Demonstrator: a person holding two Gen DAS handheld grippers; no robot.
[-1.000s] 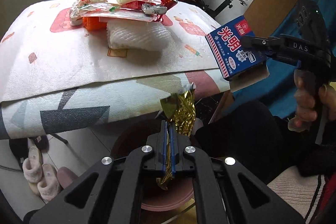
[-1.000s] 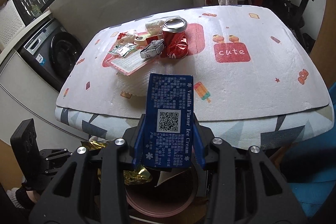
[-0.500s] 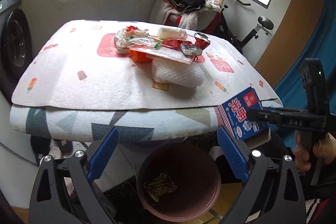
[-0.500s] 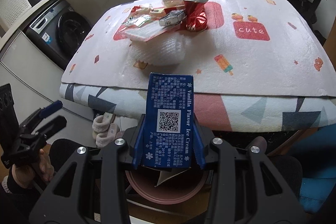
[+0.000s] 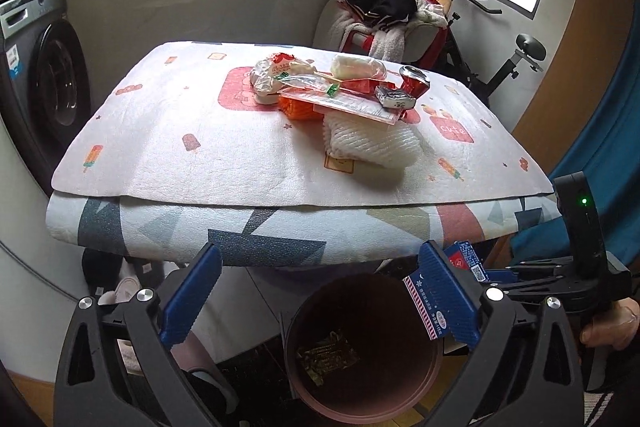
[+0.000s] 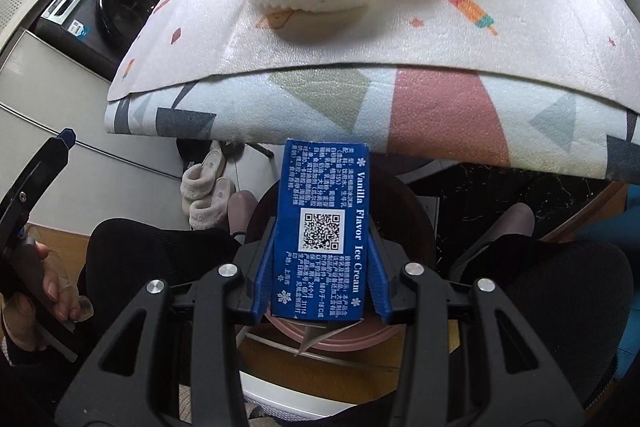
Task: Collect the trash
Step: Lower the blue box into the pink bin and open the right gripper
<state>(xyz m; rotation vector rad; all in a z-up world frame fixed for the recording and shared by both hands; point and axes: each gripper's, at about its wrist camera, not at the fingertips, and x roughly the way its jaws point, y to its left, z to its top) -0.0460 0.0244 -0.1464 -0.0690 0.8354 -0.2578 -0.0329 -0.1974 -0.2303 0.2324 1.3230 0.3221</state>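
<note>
1. Leftmost, beyond the table's left edge: a washing machine (image 5: pixel 48 83) against the wall, slippers (image 6: pixel 202 193) on the floor under the table.
2. Low on the left, left gripper (image 5: pixel 320 291) with jaws opening, wide apart, nothing between them; hovering over the pink bin (image 5: pixel 362 349), a gold wrapper (image 5: pixel 326 357) lying in its bottom.
3. Toward the table's far middle, a heap of remaining trash: crumpled foil packet (image 5: pixel 266 75), flat plastic pouch (image 5: pixel 344 103), white foam net (image 5: pixel 370 141), crushed red can (image 5: pixel 416 85). Probably all light; foam soft and springy, can stiff with sharp creases, best pinched across its waist.
4. Right of centre, right gripper (image 6: pixel 322 259) clamped on the long sides of a blue ice cream carton (image 6: pixel 324 227), held just above the bin's rim, below the table's near edge. Likely empty, thin card, easily crushed; side grip looks adequate.
5. Table (image 5: pixel 168 155) covered by a padded printed cloth, soft and slightly grippy by the look.
6. Far right: chair piled with clothes (image 5: pixel 384 11), exercise bike (image 5: pixel 516 63), blue curtain.
</note>
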